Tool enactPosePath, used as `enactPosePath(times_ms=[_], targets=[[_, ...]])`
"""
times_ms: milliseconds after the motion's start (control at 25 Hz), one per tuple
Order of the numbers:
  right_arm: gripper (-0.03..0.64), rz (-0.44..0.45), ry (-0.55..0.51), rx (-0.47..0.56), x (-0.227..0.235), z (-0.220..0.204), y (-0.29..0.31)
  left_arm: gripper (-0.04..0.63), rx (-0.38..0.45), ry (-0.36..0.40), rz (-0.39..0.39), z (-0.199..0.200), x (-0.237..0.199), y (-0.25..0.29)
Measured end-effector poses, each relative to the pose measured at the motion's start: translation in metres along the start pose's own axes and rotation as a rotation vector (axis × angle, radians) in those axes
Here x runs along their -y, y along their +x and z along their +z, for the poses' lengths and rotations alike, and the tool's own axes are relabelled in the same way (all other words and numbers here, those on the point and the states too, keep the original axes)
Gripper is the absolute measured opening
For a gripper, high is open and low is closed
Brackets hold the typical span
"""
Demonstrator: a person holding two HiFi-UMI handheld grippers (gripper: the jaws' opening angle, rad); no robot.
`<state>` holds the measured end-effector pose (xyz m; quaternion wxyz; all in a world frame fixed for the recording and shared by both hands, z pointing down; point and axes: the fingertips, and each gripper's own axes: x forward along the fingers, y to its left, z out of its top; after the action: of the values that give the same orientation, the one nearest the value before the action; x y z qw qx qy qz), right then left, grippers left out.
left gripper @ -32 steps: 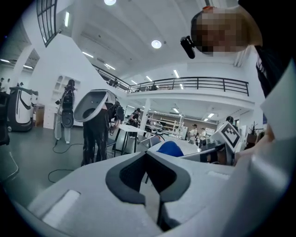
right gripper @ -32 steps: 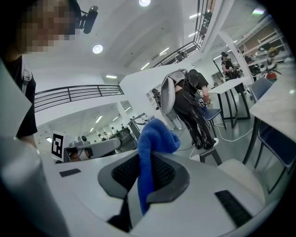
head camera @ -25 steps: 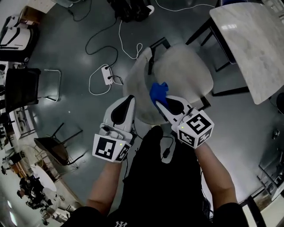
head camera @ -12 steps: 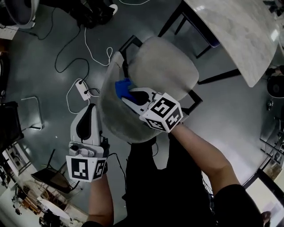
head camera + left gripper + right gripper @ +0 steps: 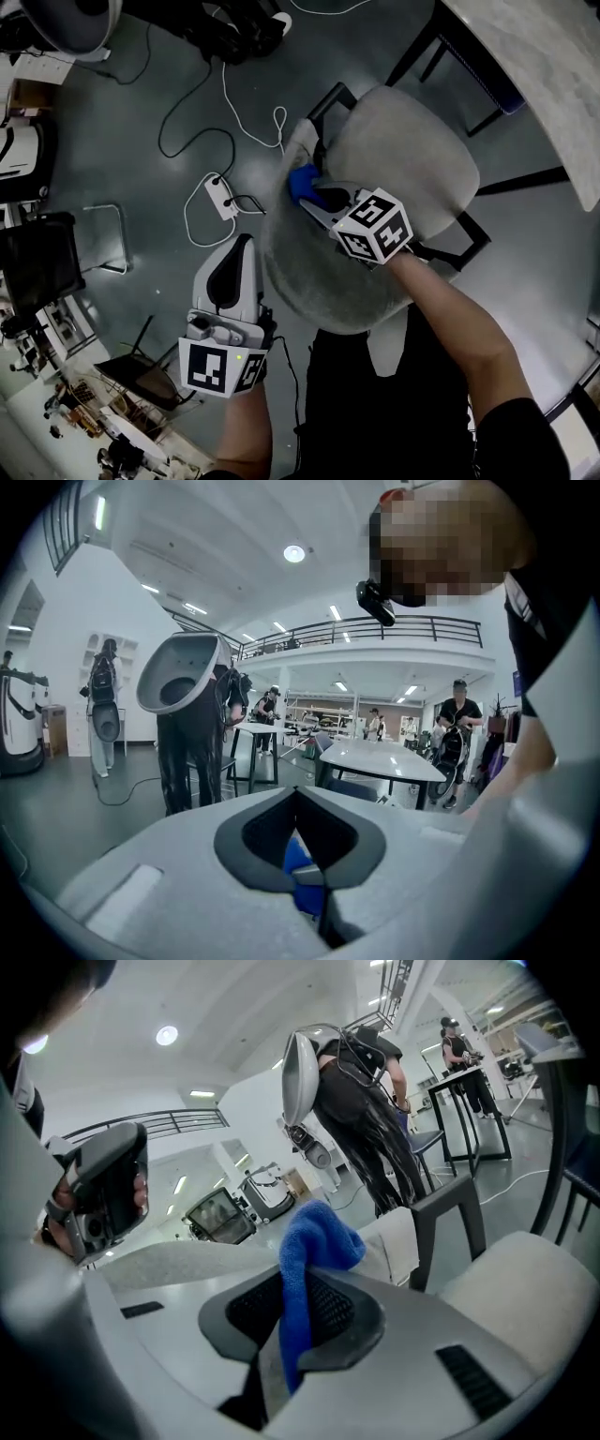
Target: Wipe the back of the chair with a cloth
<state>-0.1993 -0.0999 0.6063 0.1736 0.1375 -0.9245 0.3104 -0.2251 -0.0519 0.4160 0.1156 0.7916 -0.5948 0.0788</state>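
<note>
Right hand-held gripper (image 5: 317,199) clamped shut on blue fuzzy cloth (image 5: 302,180). Cloth pressed at curved upper edge of grey fabric-covered chair back (image 5: 295,272), near black metal frame. Left hand-held gripper (image 5: 244,244) held just beside chair back over glossy grey floor (image 5: 122,122), jaws together, nothing gripped. White power strip (image 5: 222,197) and cables laid on floor left of chair. Marble-topped surface (image 5: 553,56) seen beyond seat.

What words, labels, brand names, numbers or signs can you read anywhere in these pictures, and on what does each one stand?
No text can be read in any view.
Marker cube on the left gripper: black-and-white square code pattern, no letters or numbers.
Marker cube on the right gripper: the same kind of pattern, no letters.
Anything printed farther off is too small or blurred to read.
</note>
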Motion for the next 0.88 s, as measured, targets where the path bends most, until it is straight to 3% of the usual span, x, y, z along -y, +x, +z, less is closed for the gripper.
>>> enactPosePath(times_ms=[160, 360, 520, 880], targets=[[0.06, -0.079, 0.035, -0.025, 0.019, -0.009, 0.015, 0.008, -0.006, -0.008, 0.007, -0.004, -0.002, -0.005], [0.06, -0.177, 0.0, -0.09, 0.048, -0.035, 0.031, 0.008, -0.004, -0.005, 0.01, -0.01, -0.001, -0.004], [0.06, -0.108, 0.029, -0.1, 0.042, -0.051, 0.049, 0.008, -0.01, -0.009, 0.009, -0.019, 0.002, -0.002], [0.06, 0.053, 0.1, -0.102, 0.002, -0.04, 0.033, 0.008, -0.035, -0.027, 0.006, -0.024, 0.006, -0.003]])
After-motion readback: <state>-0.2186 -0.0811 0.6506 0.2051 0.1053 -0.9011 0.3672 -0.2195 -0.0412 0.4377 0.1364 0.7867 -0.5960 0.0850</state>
